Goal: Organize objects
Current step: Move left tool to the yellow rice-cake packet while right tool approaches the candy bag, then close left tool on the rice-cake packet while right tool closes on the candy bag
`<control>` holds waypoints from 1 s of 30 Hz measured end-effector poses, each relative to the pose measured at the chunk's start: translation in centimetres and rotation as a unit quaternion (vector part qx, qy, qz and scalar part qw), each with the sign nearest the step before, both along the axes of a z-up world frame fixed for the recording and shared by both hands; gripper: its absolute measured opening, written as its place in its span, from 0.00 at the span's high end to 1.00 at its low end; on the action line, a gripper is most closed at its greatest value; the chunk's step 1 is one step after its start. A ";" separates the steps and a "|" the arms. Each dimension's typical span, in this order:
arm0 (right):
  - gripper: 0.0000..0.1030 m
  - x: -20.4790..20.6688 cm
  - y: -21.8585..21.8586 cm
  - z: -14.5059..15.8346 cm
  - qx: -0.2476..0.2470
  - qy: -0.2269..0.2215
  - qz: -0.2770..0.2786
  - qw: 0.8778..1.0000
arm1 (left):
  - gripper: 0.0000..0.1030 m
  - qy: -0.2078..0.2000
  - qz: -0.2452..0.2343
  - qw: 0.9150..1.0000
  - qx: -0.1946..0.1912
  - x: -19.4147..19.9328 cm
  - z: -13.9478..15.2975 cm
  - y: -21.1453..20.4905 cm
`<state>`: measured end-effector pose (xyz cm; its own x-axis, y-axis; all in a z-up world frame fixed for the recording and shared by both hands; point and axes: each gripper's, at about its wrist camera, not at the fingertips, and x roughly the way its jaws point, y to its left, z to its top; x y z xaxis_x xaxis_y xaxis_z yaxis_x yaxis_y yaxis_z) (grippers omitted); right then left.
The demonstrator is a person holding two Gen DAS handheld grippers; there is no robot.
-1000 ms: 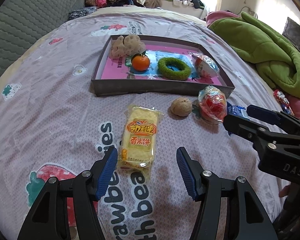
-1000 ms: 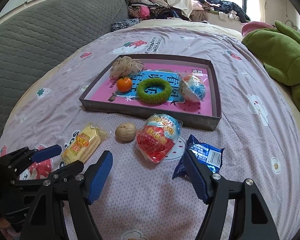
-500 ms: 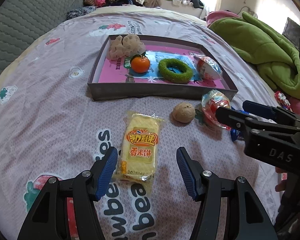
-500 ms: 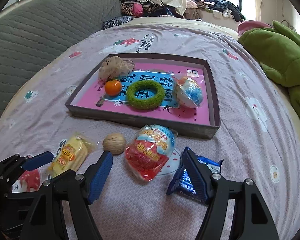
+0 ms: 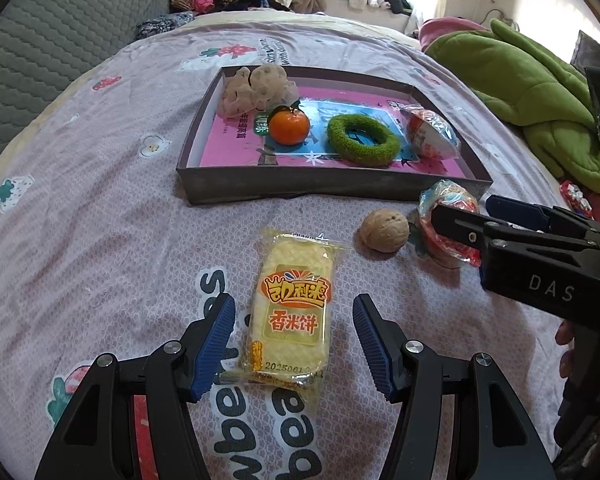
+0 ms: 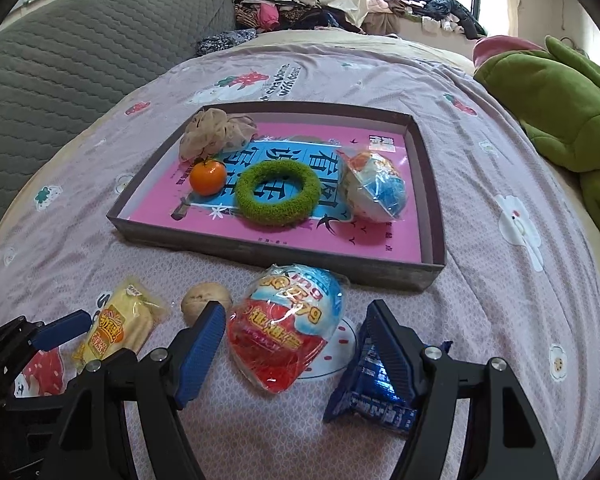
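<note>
A dark shallow tray (image 5: 332, 188) (image 6: 284, 254) on the bed holds a beige scrunchie (image 5: 256, 88), an orange (image 5: 289, 126), a green ring (image 5: 362, 140) and a wrapped egg toy (image 5: 432, 132). My left gripper (image 5: 294, 340) is open, its jaws either side of a yellow rice-cracker packet (image 5: 292, 312) (image 6: 116, 328). My right gripper (image 6: 296, 344) is open around a red and blue wrapped egg toy (image 6: 288, 328) (image 5: 448, 200). A walnut (image 5: 384, 230) (image 6: 206, 300) lies between the two packets. A blue snack packet (image 6: 376, 396) lies under the right jaw.
A green blanket (image 5: 532, 92) (image 6: 560, 104) lies at the right. A grey quilted cushion (image 6: 72, 52) lies at the left. Clothes are piled at the back by the window. A small red wrapped item (image 5: 576, 196) lies at the far right.
Both grippers have moved forward. The rice-cracker packet now lies between the left jaws, and the red and blue egg toy between the right jaws. Both stay open.
</note>
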<state>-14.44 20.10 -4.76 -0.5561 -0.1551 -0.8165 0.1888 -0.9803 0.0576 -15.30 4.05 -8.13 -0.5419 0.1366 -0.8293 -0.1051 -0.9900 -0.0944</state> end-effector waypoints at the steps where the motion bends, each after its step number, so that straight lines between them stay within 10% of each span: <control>1: 0.30 -0.1 -0.1 -0.1 0.000 -0.001 0.002 1.000 | 0.39 0.000 0.001 1.000 -0.003 -0.1 0.0 0.0; 30: 0.40 -1.4 -0.4 -2.8 -0.025 -0.015 0.008 1.000 | 0.39 -0.007 0.011 1.000 -0.018 -2.0 -1.8 0.1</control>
